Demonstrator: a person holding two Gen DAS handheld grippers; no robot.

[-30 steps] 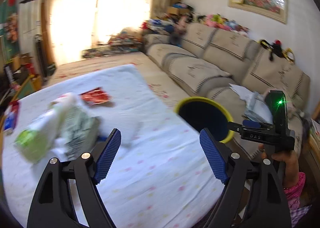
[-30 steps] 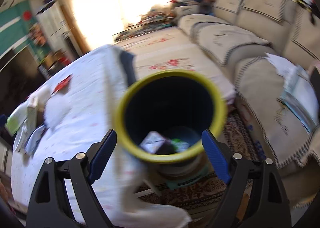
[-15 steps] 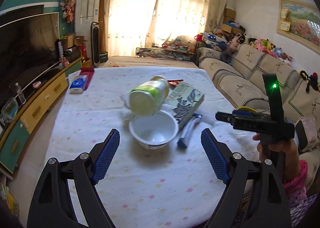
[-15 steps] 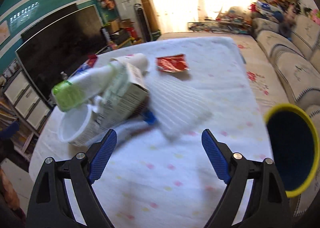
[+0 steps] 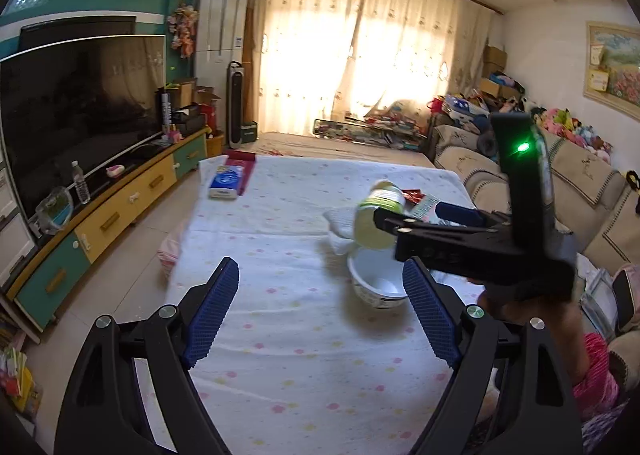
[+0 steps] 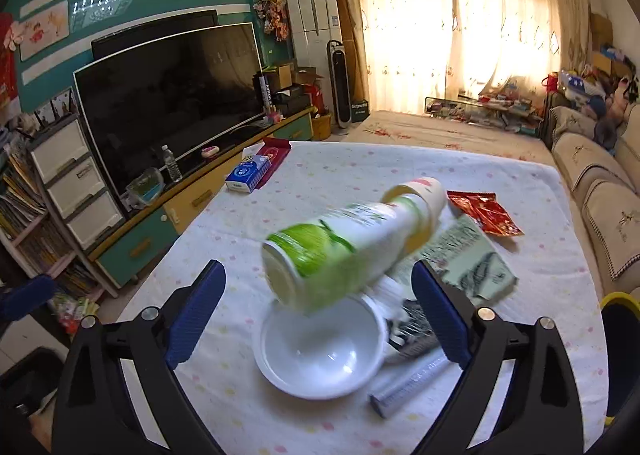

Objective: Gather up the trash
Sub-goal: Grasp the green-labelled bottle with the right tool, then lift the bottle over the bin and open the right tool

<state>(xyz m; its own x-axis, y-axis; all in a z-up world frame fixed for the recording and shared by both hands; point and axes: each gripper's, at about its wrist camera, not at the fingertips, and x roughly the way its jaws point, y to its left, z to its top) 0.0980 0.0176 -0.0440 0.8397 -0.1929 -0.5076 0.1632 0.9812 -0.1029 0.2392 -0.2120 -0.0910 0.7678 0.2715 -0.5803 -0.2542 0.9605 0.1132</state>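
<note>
Lining up the next grab: right gripper (image 6: 318, 313) opening wide, nothing pinched, over the green bottle (image 6: 344, 251) lying across the white bowl (image 6: 320, 351) at 12 o'clock, left gripper (image 5: 320, 313) open and empty too, gotta close around the bottle's body.

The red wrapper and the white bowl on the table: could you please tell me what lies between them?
In the right wrist view, the green-and-white bottle and a grey-green carton lie between the white bowl and the red wrapper.

Table (image 6: 500, 183) w/ dotted white cloth: bowl (image 6: 320, 351), red wrapper (image 6: 484, 213), blue tissue pack (image 6: 248, 173), green carton (image 6: 472, 263).
</note>
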